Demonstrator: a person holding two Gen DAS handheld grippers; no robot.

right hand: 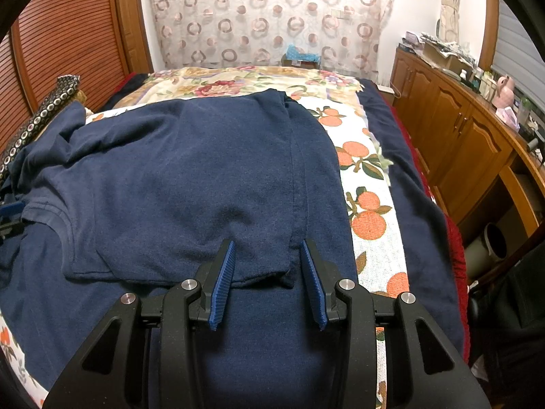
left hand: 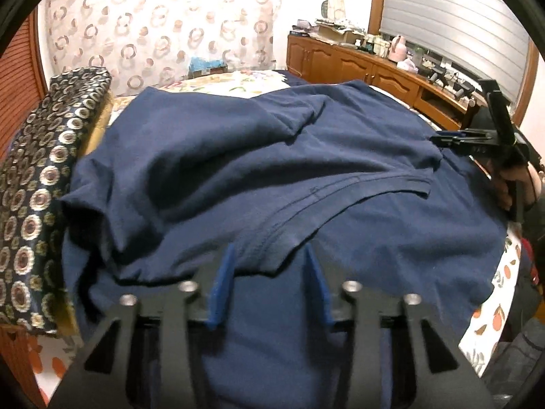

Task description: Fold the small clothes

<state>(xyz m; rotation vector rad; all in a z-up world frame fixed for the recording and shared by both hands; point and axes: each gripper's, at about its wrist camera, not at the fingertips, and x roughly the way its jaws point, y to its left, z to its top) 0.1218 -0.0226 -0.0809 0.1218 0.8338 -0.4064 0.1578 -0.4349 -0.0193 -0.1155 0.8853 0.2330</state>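
A navy blue T-shirt (left hand: 265, 177) lies partly folded on the bed, its top layer doubled over the lower one, with a hem edge running across. It also shows in the right wrist view (right hand: 190, 184). My left gripper (left hand: 270, 252) is open just above the folded edge near the front, holding nothing. My right gripper (right hand: 266, 243) is open over the shirt's lower hem, empty. The right gripper also shows in the left wrist view (left hand: 477, 136) at the shirt's right side, held by a hand.
A patterned dark cushion (left hand: 41, 184) lies at the bed's left. The bedsheet with orange fruit print (right hand: 371, 211) shows to the right of the shirt. A wooden cabinet (right hand: 460, 136) with clutter stands along the right wall. A curtain (right hand: 272, 13) hangs behind.
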